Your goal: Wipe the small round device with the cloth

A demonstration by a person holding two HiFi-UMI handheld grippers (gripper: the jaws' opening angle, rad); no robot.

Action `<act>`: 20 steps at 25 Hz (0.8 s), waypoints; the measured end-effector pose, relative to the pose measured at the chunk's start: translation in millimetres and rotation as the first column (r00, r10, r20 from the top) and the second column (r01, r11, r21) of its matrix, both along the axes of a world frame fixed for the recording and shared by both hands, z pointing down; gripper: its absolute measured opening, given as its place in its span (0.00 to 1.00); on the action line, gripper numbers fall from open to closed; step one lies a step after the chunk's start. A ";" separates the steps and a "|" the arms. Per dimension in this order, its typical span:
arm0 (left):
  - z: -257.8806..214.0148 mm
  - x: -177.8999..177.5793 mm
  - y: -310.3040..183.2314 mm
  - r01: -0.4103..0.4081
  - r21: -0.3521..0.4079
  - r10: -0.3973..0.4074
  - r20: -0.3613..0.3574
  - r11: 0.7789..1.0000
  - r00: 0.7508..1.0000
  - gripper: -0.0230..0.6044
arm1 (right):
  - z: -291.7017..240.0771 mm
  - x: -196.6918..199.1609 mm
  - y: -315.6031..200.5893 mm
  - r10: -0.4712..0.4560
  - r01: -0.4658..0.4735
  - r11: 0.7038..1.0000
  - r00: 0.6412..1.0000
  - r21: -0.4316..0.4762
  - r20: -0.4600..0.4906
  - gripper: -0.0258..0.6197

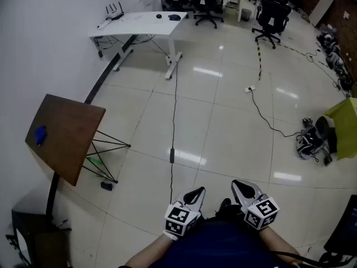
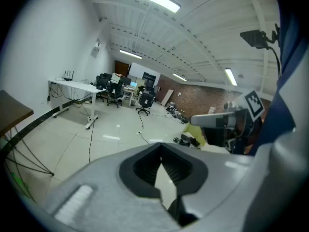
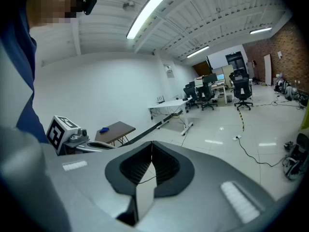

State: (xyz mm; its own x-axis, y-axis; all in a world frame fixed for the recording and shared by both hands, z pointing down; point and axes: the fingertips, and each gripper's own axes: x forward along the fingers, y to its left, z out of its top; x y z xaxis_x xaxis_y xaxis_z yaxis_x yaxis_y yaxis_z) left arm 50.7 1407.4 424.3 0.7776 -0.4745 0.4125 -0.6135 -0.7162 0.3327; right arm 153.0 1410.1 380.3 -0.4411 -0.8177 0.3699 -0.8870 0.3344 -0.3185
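Left gripper (image 1: 195,193): held low and close against the person's body, pointing forward and somewhat down. Jaws were fully closed, pad against pad, with nothing between them.
Right gripper (image 1: 241,185): just beside the left one, at the same height and on the same heading. Jaws were likewise closed on nothing.
Floor (image 1: 234,127): white tile; a black cable (image 1: 173,121) ran straight ahead from between the two grippers.
Brown table (image 1: 70,135): ahead and to the left of the left gripper, well apart from both tools, against the wall.
The cloth (image 1: 40,134): a small blue item lay on the table top, towards the wall edge, the side farthest from the grippers. I judged it to be the cloth, though it was too small to confirm.
Small round device: not identifiable in any view. If it was on the table, it could not be made out at this range.
White desk (image 1: 139,22): beyond the brown table, farther ahead; office chairs (image 1: 268,15) stood behind it, ahead and to the right.
Step in hand: none of the wiping had begun. Both tools were idle and out of reach of the table, so this was the approach stage.
Next move: close the distance to the brown table, open one gripper over the blue item and take hold of it, then locate the device before any wiping.
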 end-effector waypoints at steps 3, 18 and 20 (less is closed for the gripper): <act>6.8 -1.3 -3.6 -0.005 -0.007 0.005 0.013 1.000 1.000 0.04 | 8.2 4.4 -4.5 0.026 -0.026 0.999 1.000 -0.018 0.007 0.06; -7.1 52.8 -105.4 0.147 0.033 -0.150 0.098 0.989 0.984 0.04 | 9.6 62.5 -116.2 -0.106 0.103 0.994 0.991 0.041 0.079 0.06; -8.7 68.3 -116.7 0.146 0.050 -0.151 0.112 0.988 0.982 0.04 | 9.0 75.0 -128.9 -0.124 0.120 0.992 0.988 0.044 0.092 0.06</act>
State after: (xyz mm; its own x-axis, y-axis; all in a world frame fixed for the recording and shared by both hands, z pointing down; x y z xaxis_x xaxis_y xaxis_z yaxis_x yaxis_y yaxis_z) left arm 119.0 1290.7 415.6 0.6456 -0.5994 0.4731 -0.7466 -0.6258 0.2259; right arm 228.0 1281.2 389.3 -0.5698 -0.7683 0.2916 -0.8054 0.4516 -0.3839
